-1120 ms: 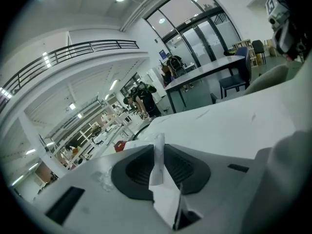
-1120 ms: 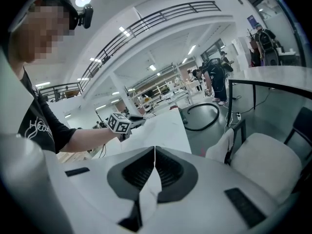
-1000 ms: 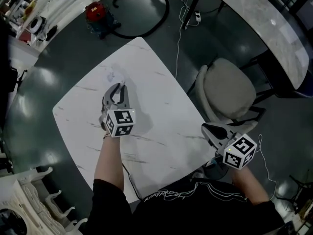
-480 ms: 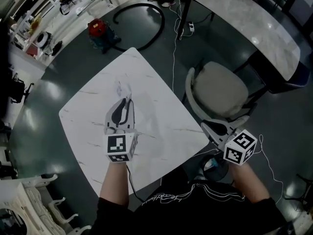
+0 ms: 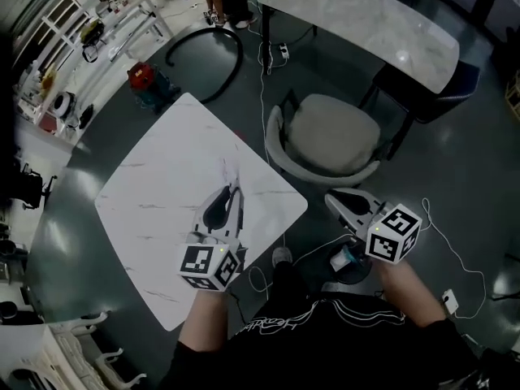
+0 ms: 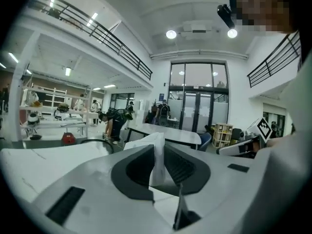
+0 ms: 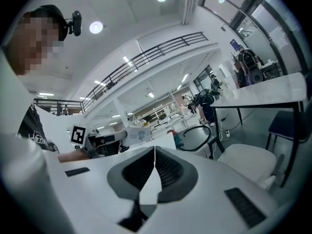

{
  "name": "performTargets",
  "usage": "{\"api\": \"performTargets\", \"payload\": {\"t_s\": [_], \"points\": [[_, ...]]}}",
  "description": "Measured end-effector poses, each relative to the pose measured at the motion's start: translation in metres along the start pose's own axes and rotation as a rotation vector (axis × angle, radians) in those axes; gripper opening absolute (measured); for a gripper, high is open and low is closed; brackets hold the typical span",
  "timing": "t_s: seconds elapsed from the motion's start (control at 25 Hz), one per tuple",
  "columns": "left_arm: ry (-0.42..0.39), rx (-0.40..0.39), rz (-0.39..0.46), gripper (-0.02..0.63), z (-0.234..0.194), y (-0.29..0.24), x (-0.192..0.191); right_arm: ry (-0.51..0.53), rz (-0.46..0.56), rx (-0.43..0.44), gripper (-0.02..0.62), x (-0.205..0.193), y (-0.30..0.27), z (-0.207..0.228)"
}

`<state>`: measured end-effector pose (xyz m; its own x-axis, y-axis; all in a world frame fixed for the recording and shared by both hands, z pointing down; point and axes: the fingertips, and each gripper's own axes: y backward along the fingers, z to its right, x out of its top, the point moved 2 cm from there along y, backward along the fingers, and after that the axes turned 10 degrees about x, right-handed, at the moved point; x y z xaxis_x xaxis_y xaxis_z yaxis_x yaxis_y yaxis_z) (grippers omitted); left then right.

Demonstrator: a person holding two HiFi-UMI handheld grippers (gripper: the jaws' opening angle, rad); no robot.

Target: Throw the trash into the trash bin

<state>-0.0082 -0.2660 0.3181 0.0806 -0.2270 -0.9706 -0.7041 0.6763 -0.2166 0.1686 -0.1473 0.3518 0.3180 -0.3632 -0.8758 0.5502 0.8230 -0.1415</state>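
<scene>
The trash is a crumpled piece of white paper (image 6: pixel 157 156), pinched upright between the pads of my left gripper (image 6: pixel 159 165). In the head view the left gripper (image 5: pixel 233 188) hangs over the right edge of the white marble table (image 5: pixel 154 210), with the paper (image 5: pixel 230 171) sticking out past its tips. My right gripper (image 5: pixel 332 198) is shut with nothing in it, held over the floor in front of the chair. The right gripper view shows its jaws (image 7: pixel 155 151) pressed together and the paper (image 7: pixel 136 134) off to the left. I cannot make out a trash bin for certain.
A grey padded chair (image 5: pixel 329 135) stands just beyond the right gripper. A small dark round object (image 5: pixel 348 262) sits on the floor under that hand. Cables (image 5: pixel 439 226) trail over the floor. A second marble table (image 5: pixel 366 19), a red vacuum (image 5: pixel 141 77) and a black hose (image 5: pixel 203 51) lie further off.
The left gripper has lifted the paper off the tabletop and carried it to the table's right edge, rolling as it went. The right gripper rose and moved left, still shut.
</scene>
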Motion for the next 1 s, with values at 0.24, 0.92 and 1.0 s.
{"api": "performTargets", "payload": {"t_s": [0.24, 0.92, 1.0], "points": [[0.034, -0.17, -0.047, 0.066, 0.097, 0.03, -0.013, 0.029, 0.05, -0.05, 0.032, -0.001, 0.071, -0.02], [-0.078, -0.542, -0.206, 0.066, 0.309, 0.033, -0.096, -0.043, 0.158, -0.349, 0.031, -0.069, 0.274, -0.005], [-0.093, -0.58, -0.247, 0.066, 0.329, 0.03, -0.119, -0.073, 0.164, -0.39, 0.032, -0.089, 0.294, 0.005]]}}
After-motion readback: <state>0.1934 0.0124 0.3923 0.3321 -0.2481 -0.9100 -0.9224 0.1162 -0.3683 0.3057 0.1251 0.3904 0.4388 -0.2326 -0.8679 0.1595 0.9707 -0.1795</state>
